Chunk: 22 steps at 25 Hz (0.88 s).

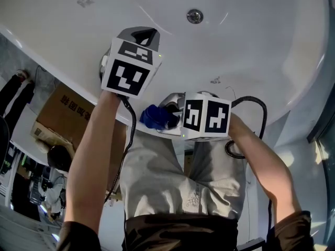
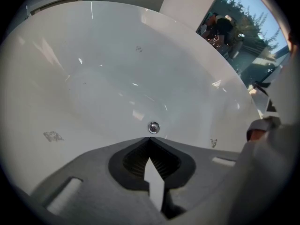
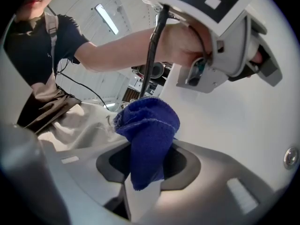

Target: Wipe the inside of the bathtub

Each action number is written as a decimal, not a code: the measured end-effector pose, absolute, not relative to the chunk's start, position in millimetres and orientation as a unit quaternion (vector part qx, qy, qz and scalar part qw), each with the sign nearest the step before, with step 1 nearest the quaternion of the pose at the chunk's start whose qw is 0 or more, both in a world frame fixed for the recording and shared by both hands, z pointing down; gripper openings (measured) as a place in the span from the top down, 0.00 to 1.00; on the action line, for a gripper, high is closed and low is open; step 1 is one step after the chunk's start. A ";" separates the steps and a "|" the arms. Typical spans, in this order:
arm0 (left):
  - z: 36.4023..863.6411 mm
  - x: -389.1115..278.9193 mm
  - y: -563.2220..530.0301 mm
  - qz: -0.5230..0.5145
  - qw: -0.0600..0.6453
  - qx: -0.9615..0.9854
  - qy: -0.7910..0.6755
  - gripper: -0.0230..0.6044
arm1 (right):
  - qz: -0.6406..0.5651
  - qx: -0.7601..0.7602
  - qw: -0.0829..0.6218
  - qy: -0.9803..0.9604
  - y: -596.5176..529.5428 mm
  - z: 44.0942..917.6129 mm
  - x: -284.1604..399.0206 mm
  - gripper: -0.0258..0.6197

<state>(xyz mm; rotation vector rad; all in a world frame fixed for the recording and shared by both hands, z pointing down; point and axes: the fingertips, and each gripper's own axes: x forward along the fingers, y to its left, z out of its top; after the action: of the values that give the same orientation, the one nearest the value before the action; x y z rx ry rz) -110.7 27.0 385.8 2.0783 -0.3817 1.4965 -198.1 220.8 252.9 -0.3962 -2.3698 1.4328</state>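
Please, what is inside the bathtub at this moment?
Inside the bathtub: a round metal fitting and a few grey marks, no water visible. The right gripper holds a blue cloth near the rim. The left gripper covers part of the wall.

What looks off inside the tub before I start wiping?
Small grey smudges spot the white bathtub wall, left and right of the drain. Nothing is spilled or broken. The blue cloth sits clamped in the right gripper.

The left gripper point(image 1: 140, 35) is hovering over the round white bathtub point(image 1: 251, 35), its metal drain point(image 1: 194, 16) lying beyond. The right gripper point(image 1: 172, 104) is sitting behind, by the rim, with a blue cloth point(image 1: 156, 116) between its jaws.
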 end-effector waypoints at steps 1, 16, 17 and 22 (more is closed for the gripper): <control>386.3 -110.5 25.7 0.556 0.273 0.772 -0.144 0.96 | 0.507 -0.125 0.170 -0.836 213.2 258.2 -193.4 0.75; 399.0 -84.4 9.7 0.528 0.296 0.774 -0.187 0.96 | 0.420 0.088 0.322 -0.844 99.4 366.8 -49.7 0.75; 401.4 -82.4 10.1 0.525 0.301 0.773 -0.191 0.96 | 0.403 0.092 0.338 -0.846 95.7 374.7 -43.4 0.75; 416.9 -87.1 25.4 0.513 0.342 0.757 -0.215 0.96 | 0.330 0.107 0.415 -0.841 91.8 418.8 -29.4 0.74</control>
<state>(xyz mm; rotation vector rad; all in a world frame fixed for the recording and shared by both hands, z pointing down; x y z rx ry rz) -87.1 25.4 416.9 1.9690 -0.5584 1.3348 -29.4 91.8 418.8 0.2693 -2.1125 0.8282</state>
